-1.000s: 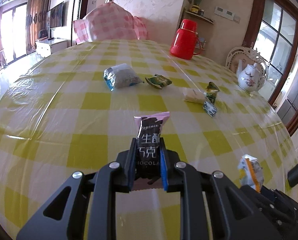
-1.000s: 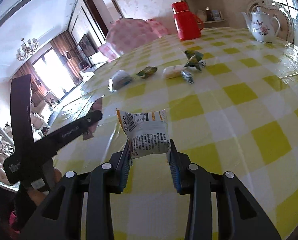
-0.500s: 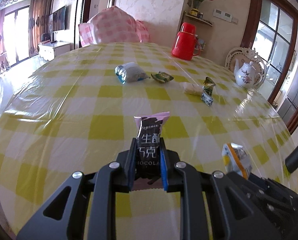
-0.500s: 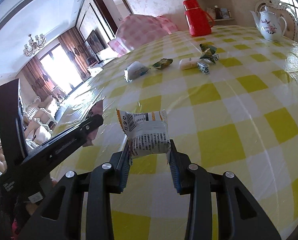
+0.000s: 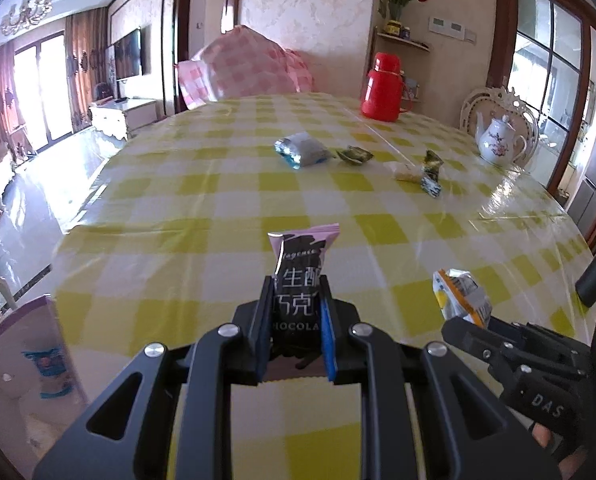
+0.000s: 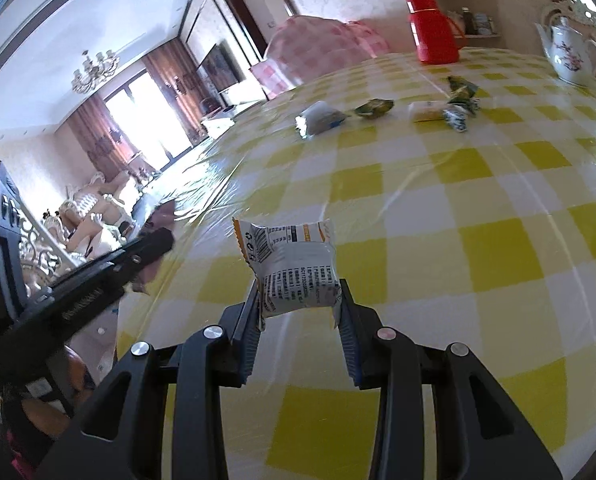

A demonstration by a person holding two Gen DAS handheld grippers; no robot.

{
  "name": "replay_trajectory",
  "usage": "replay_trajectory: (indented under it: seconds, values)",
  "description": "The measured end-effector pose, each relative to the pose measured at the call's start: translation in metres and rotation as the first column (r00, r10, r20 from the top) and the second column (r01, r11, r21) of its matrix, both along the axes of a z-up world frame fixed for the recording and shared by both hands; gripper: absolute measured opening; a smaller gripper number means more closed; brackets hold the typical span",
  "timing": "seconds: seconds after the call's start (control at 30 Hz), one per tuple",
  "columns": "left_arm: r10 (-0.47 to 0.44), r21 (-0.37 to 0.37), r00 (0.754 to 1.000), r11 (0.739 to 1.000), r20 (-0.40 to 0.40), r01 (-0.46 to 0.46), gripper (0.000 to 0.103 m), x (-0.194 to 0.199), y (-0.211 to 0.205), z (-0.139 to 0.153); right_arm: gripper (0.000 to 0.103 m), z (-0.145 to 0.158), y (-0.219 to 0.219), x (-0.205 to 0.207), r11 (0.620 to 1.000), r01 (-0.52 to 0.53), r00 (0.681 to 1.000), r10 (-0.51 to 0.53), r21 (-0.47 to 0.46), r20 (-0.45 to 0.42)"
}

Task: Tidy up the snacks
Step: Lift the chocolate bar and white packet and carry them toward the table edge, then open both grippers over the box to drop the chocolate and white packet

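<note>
My left gripper (image 5: 296, 328) is shut on a black and pink chocolate packet (image 5: 299, 280), held upright above the near part of the yellow-checked table (image 5: 178, 208). My right gripper (image 6: 298, 312) is shut on a white and orange snack packet (image 6: 294, 268); that packet (image 5: 461, 294) also shows at the right of the left wrist view. Far across the table lie a silver-blue packet (image 5: 301, 149), a green wrapper (image 5: 353, 155), a pale bar (image 5: 403, 172) and small green packets (image 5: 431, 172). The left gripper (image 6: 138, 252) crosses the left side of the right wrist view.
A red thermos (image 5: 381, 88) and a white teapot (image 5: 497, 142) stand at the table's far side. A pink checked cover (image 5: 246, 68) rises behind the table. A pale purple box (image 5: 30, 356) sits past the table's near left edge.
Both grippers have drawn back toward the table's near edge with their packets still held. The loose snacks now look farther away, and the purple box has come into the left wrist view.
</note>
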State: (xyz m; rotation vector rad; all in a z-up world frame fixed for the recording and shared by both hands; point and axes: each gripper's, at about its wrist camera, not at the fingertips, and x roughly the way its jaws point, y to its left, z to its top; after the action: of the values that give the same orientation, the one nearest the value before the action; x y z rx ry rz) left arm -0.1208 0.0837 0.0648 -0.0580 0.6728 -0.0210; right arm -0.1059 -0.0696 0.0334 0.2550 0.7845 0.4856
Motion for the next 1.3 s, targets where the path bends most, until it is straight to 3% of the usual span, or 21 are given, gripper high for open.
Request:
replay_trajectory:
  seconds: [0.47, 0.7, 0.9, 1.0, 1.07, 1.1, 1.13, 1.17, 1.2, 1.27, 1.3]
  values:
    - [0.116, 0.056, 0.993, 0.992, 0.001, -0.116, 0.021, -0.046, 0.090, 0.005, 0.036, 0.003, 0.068, -0.021, 0.987, -0.150, 0.989, 0.151, -0.051, 0.009]
    - [0.227, 0.117, 0.974, 0.967, -0.003, -0.225, 0.021, -0.061, 0.147, 0.006, 0.036, 0.010, 0.122, -0.046, 0.953, -0.283, 0.957, 0.289, -0.107, 0.036]
    - [0.305, 0.214, 0.952, 0.931, -0.002, -0.297, 0.023, -0.079, 0.187, 0.016, 0.036, 0.018, 0.186, -0.083, 0.877, -0.438, 0.884, 0.460, -0.195, 0.080]
    - [0.324, 0.232, 0.946, 0.922, -0.021, -0.311, 0.023, -0.085, 0.204, 0.019, 0.036, 0.015, 0.221, -0.102, 0.819, -0.519, 0.831, 0.551, -0.244, 0.081]
    - [0.357, 0.281, 0.933, 0.900, -0.034, -0.334, 0.023, -0.089, 0.216, 0.020, 0.039, 0.011, 0.241, -0.115, 0.781, -0.568, 0.792, 0.604, -0.260, 0.084]
    - [0.376, 0.302, 0.926, 0.888, -0.042, -0.347, 0.026, -0.091, 0.220, 0.020, 0.040, 0.010, 0.248, -0.119, 0.769, -0.585, 0.778, 0.622, -0.258, 0.089]
    - [0.409, 0.326, 0.911, 0.868, -0.046, -0.373, 0.044, -0.093, 0.227, 0.021, 0.050, 0.009, 0.253, -0.124, 0.759, -0.600, 0.765, 0.637, -0.253, 0.096]
    - [0.441, 0.341, 0.897, 0.849, -0.037, -0.404, 0.077, -0.096, 0.231, 0.022, 0.060, 0.009, 0.255, -0.127, 0.755, -0.608, 0.757, 0.644, -0.247, 0.106]
    - [0.494, 0.363, 0.869, 0.810, -0.001, -0.460, 0.089, -0.100, 0.237, 0.025, 0.061, 0.010, 0.254, -0.128, 0.756, -0.609, 0.754, 0.646, -0.239, 0.119]
    - [0.557, 0.380, 0.829, 0.756, 0.054, -0.533, 0.096, -0.105, 0.241, 0.031, 0.062, 0.015, 0.243, -0.123, 0.779, -0.585, 0.770, 0.621, -0.224, 0.146]
    - [0.568, 0.369, 0.821, 0.751, 0.060, -0.547, 0.097, -0.107, 0.243, 0.034, 0.063, 0.018, 0.236, -0.118, 0.798, -0.563, 0.789, 0.596, -0.215, 0.151]
